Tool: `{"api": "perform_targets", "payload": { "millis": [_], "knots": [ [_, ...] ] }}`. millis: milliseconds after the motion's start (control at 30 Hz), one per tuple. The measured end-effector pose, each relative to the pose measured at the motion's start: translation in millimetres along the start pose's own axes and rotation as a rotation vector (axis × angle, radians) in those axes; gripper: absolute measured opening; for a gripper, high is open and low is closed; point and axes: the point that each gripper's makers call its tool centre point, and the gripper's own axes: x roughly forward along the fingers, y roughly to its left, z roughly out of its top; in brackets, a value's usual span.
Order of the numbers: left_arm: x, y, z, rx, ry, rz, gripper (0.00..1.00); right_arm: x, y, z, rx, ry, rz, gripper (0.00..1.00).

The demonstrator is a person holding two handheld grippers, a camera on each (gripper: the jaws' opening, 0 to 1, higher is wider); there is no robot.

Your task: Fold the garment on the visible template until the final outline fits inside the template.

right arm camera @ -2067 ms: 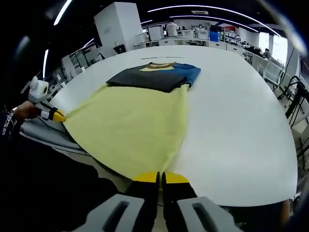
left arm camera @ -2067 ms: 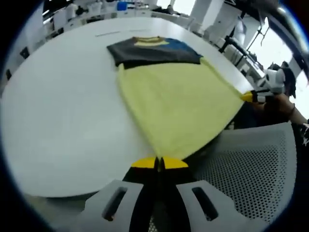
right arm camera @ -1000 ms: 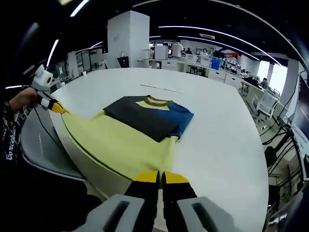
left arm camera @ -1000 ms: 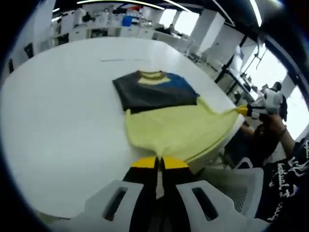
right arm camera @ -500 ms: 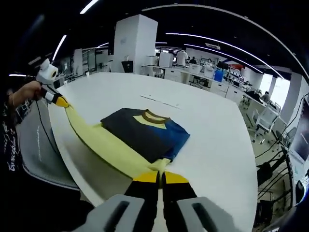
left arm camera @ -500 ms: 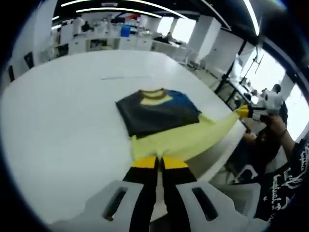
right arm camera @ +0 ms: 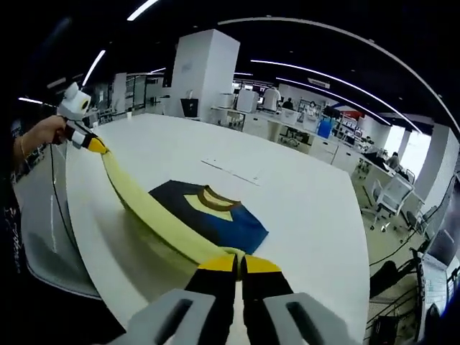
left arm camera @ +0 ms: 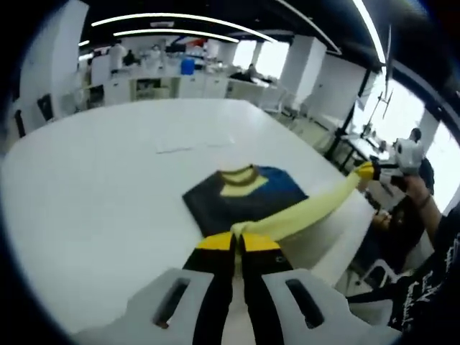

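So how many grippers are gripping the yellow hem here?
2: the left gripper holds one end, the right gripper the other, with the yellow hem stretched between them above the table.

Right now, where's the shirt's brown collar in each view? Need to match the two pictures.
Left gripper view: brown collar just above centre, at the far end of the garment, beyond the lifted yellow hem.
Right gripper view: collar left of centre, past the yellow hem.
Shared landmark: the blue sleeve right of the collar.
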Motion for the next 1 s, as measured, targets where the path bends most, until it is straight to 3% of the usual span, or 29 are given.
{"api": "perform_targets", "payload": {
  "millis": [100,367,800,900,1000],
  "knots": [
    [8.8,7.6,13.2,0.009,-0.022,0.014,0.00,10.8,-9.1,8.2,-0.005,-0.011,-0.004,0.00],
    [27.1,20.4,29.8,0.014,-0.034,0.036,0.00,31.5,-25.7,23.0,-0.026,-0.024,-0.011,0.00],
    [61.3,49.5,64.1,-0.091,-0.141,0.102,0.00,76.1,-52.8,44.8,-0.007,-0.061,-0.050,0.00],
    [72.4,57.2,67.0,-0.019,-0.134,0.157,0.00,87.7,-57.7,46.9,-0.008,-0.058,-0.065,0.00],
    [83.7,59.3,68.1,-0.036,-0.140,0.156,0.00,99.7,-63.7,45.5,-0.023,-0.046,-0.077,0.00]
  ]
}}
